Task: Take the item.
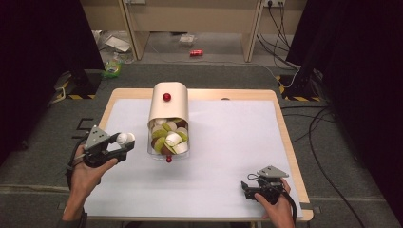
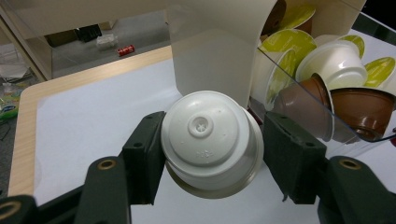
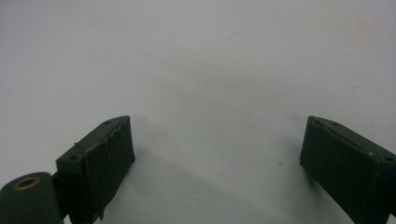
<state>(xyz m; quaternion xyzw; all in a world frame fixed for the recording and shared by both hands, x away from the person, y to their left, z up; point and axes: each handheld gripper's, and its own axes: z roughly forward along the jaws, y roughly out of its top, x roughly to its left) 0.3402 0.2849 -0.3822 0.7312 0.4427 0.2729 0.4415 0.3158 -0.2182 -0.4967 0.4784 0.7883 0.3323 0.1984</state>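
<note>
A white coffee capsule [image 2: 210, 140] sits between the jaws of my left gripper [image 2: 212, 154], which is shut on it, bottom side toward the camera. In the high view the left gripper [image 1: 124, 142] holds that capsule [image 1: 124, 138] just left of a cream dispenser box [image 1: 168, 107] with a red knob [image 1: 167, 97]. The box's clear front bin [image 2: 327, 121] holds several green, white and brown capsules [image 1: 169, 137]. My right gripper [image 1: 246, 188] rests near the table's front right, and in its own view the right gripper [image 3: 217, 158] stands open over bare white surface.
The white mat [image 1: 228, 142] covers a wooden table [image 1: 285, 137]. A second red knob [image 1: 168, 159] sits at the bin's front. On the floor beyond lie a red can [image 1: 196, 52], cables [image 1: 313, 123] at the right and clutter [image 1: 113, 66] at the far left.
</note>
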